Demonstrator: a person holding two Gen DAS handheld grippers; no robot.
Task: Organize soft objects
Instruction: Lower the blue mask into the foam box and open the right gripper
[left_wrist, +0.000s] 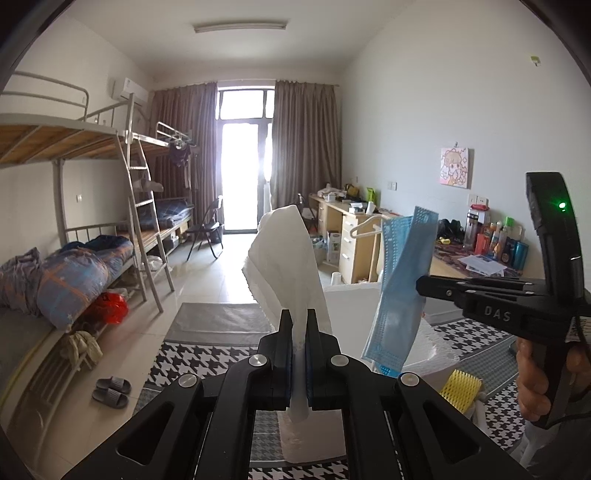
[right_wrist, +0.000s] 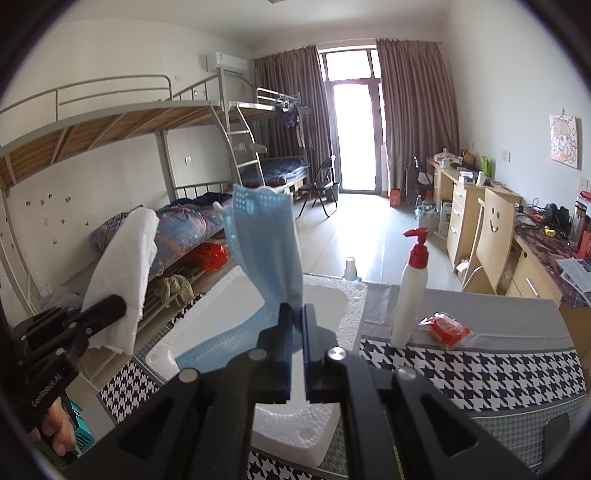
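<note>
My left gripper (left_wrist: 299, 325) pinches a tissue (left_wrist: 284, 254), my right gripper (right_wrist: 295, 321) a mask (right_wrist: 266, 251); I should lower both gently into the foam tray (right_wrist: 332, 295) just below and ahead.

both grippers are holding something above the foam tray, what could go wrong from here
1. The left gripper pinches the tissue by a thin lower edge; it may tear or slip out.
2. The mask stands loosely above the right gripper and could flop outside the foam tray when released.
3. The pump bottle stands close beside the tray; a sideways swing of the right gripper might knock it over.
</note>
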